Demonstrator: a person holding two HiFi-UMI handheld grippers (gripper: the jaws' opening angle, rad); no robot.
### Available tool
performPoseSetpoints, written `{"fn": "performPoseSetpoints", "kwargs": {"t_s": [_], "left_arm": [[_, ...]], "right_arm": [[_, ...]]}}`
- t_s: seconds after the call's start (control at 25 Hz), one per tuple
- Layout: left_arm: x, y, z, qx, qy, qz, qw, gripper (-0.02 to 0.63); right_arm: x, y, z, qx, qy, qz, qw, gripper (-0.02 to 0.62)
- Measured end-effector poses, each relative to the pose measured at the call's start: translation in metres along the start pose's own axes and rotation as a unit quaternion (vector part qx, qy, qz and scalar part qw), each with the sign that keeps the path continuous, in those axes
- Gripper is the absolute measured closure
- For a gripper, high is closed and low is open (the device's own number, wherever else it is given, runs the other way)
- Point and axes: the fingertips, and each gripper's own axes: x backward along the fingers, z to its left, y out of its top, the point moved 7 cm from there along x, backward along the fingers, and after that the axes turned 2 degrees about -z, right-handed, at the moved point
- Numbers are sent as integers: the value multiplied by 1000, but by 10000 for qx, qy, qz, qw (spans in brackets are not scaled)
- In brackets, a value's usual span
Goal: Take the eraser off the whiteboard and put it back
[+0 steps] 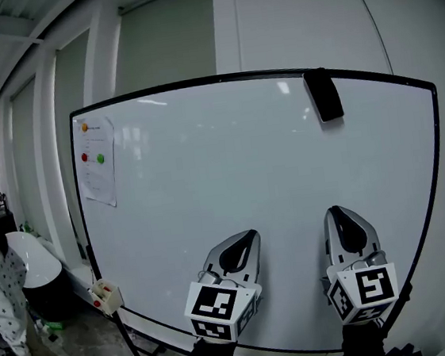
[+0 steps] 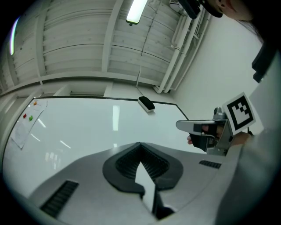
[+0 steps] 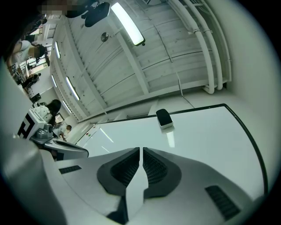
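The only print on the whiteboard point(image 1: 257, 201) is a paper sheet point(image 1: 97, 161) stuck at its upper left. The sheet carries an orange, a red and a green dot beside lines of text too small to read. The cubes point(image 1: 217, 305) on the grippers bear black-and-white square markers. The eraser point(image 1: 323, 95), black, sits on the board at its top edge, right of the middle and well above both grippers. The left gripper point(image 1: 247, 236) and the right gripper point(image 1: 337, 213) are held side by side before the lower part of the board, apart from each other. Both point upward toward the board's face, and the left one leans a little to the right. In the left gripper view the fingers point(image 2: 127, 162) are pressed together, empty. In the right gripper view the fingers point(image 3: 156, 165) likewise meet at their tips with nothing between them, and the eraser lies ahead and above.
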Motion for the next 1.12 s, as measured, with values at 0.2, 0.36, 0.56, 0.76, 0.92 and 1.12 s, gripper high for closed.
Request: {"fn": "performPoseSetpoints", "kwargs": {"t_s": [0.2, 0.36, 0.56, 0.76, 0.92, 1.12], "left_arm": [[-5, 7, 0, -66, 74, -125, 9999, 600], [-9, 9, 5, -80, 101, -166, 9998, 600], [-10, 4, 6, 53, 23, -239, 9997, 600], [-15, -6, 16, -4, 84, -97, 9999, 600], [-23, -10, 18, -49, 58, -84, 9999, 600], [-29, -12, 22, -97, 64, -96, 9999, 600]], "right_arm": [[-15, 0, -4, 199, 102, -98, 9997, 578], [-30, 0, -7, 461, 131, -125, 9988, 472], [-55, 13, -30, 626, -235, -307, 9973, 336], [-91, 26, -49, 688, -429, -464, 9956, 319], [-116, 35, -62, 887, -576, -527, 9930, 319], [-132, 48, -74, 1128, -695, -577, 9895, 319]]}}
